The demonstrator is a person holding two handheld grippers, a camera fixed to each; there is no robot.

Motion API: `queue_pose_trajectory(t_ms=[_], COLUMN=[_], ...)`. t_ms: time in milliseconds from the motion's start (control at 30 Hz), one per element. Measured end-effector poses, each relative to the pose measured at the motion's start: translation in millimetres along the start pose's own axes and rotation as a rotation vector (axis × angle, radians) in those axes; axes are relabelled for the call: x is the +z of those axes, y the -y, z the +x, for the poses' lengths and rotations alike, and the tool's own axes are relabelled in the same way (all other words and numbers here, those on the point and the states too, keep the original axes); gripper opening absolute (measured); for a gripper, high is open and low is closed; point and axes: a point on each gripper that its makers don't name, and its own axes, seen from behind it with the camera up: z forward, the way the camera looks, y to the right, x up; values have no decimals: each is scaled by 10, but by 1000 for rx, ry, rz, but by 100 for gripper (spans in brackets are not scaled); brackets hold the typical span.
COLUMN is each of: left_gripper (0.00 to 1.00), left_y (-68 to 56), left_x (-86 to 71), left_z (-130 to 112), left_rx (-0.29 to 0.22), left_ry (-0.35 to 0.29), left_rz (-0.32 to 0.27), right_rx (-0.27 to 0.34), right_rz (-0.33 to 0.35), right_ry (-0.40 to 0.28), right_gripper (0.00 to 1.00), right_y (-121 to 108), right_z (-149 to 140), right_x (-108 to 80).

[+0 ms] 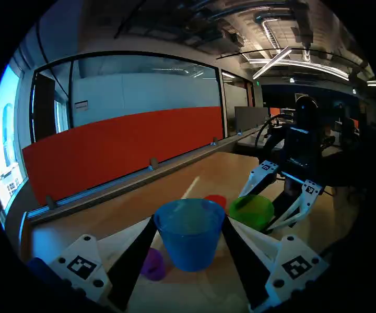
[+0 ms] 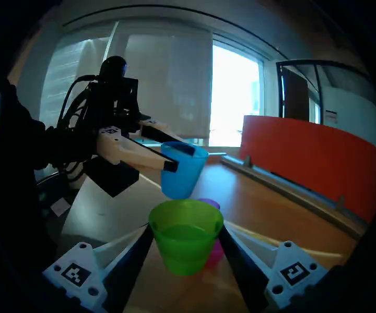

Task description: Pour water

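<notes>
Fingers of the left gripper (image 1: 189,223) are squeezing an upright blue cup (image 1: 190,245) from both sides, holding it above the wooden table (image 1: 130,208). A purple cup (image 1: 154,263) is sitting at seven o'clock below it. At two o'clock, the right gripper (image 1: 259,210) is clamping a green cup (image 1: 248,208), a red cup (image 1: 215,200) standing at one o'clock beyond.

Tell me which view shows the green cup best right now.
The right gripper view: the green cup sits large and whole between the fingers of the right gripper. The left gripper view shows it smaller and farther off, beyond the blue cup.
</notes>
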Motion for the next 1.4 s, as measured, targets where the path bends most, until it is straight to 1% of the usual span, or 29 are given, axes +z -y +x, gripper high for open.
queue_pose_trajectory(t_ms=[167, 400, 567, 767, 967, 1400], left_gripper=[87, 88, 88, 88, 88, 88], left_y=[-51, -108, -170, -235, -255, -257], left_x=[18, 35, 56, 73, 78, 86], left_z=[-117, -291, -437, -570, -738, -1047], left_rx=[-1, -8, -4, -5, -1, 4], left_ry=[31, 69, 103, 134, 172, 243], left_rz=[-13, -31, -45, -62, -69, -80], right_rx=[14, 16, 26, 20, 27, 43], right_rz=[-5, -15, -6, 5, 14, 16], right_ry=[27, 72, 106, 141, 174, 245], right_gripper=[90, 90, 90, 90, 90, 90], right_y=[-17, -77, -72, -41, -32, -65], right_z=[-62, -164, -274, -399, -517, -770], right_x=[-42, -93, -117, -140, -144, -137])
